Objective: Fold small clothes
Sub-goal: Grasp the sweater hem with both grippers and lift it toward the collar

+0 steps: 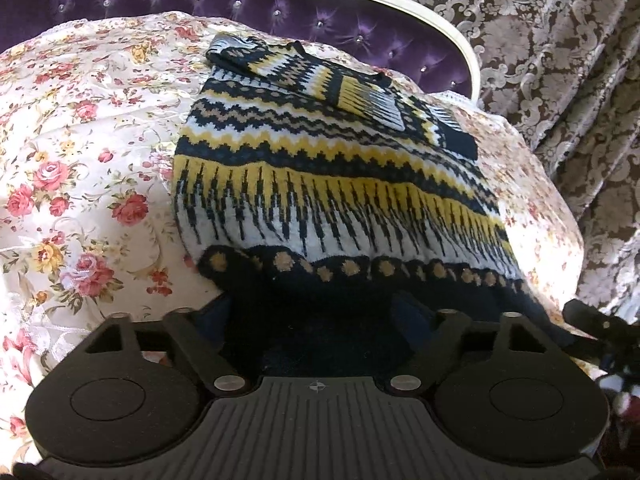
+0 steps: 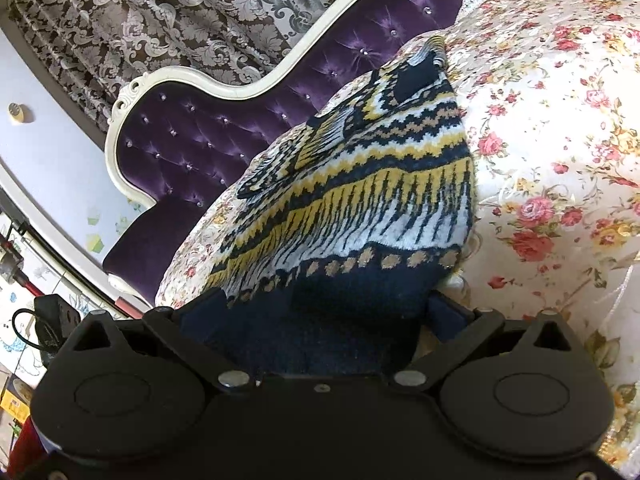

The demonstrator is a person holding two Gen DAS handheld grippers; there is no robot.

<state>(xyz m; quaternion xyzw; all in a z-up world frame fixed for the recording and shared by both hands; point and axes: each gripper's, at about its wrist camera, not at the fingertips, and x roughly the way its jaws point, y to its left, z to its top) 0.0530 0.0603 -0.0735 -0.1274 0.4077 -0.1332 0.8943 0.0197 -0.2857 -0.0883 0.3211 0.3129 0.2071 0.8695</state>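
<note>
A small knitted sweater [image 1: 320,168] with navy, yellow, white and tan bands lies on a floral bedspread [image 1: 80,128]. Its sleeves are folded in over the far part. Its navy hem drapes over my left gripper [image 1: 316,312] and hides the fingertips; the jaws stand wide around the hem. In the right wrist view the same sweater [image 2: 360,200] has its navy hem over my right gripper [image 2: 320,320], fingertips hidden under the cloth, blue pads [image 2: 448,316] just showing. I cannot tell whether either gripper pinches the hem.
A purple tufted headboard [image 1: 280,12] with a white frame stands behind the bed. Patterned grey-brown curtains [image 1: 560,40] hang at the right. In the right wrist view the headboard [image 2: 192,144] is left of the sweater, with a floor and clutter [image 2: 36,320] below.
</note>
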